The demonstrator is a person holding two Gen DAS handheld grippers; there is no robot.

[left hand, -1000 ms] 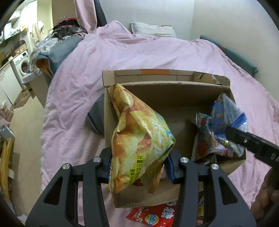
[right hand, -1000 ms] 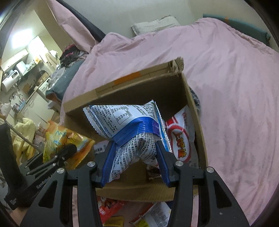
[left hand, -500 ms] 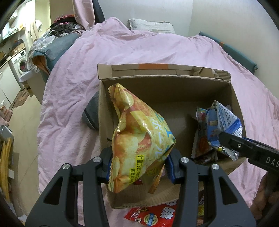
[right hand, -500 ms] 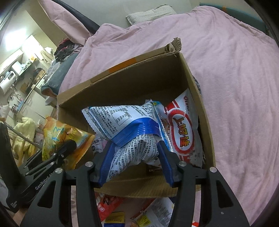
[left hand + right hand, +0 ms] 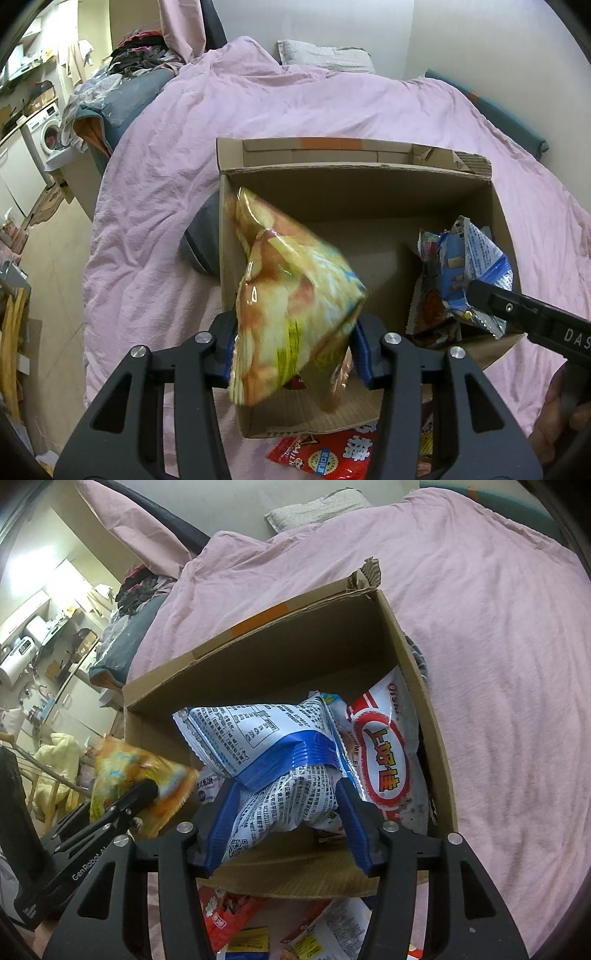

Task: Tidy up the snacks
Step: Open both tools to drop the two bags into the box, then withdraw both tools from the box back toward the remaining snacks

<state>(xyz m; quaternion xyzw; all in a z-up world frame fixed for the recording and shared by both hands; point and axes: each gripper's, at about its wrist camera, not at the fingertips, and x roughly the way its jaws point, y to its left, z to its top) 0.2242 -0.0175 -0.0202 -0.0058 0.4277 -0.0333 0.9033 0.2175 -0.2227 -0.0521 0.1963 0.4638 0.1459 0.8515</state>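
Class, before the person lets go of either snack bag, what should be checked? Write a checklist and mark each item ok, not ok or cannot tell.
1. Blue and white bag is over the cardboard box: ok.
2. Right gripper is releasing: ok, its fingers are opening with the bag between them.
3. Yellow chip bag is held by the left gripper: ok.
4. Free floor space on the box's left side: ok.
5. Red and white bag lies flat: not ok, it leans on the wall.
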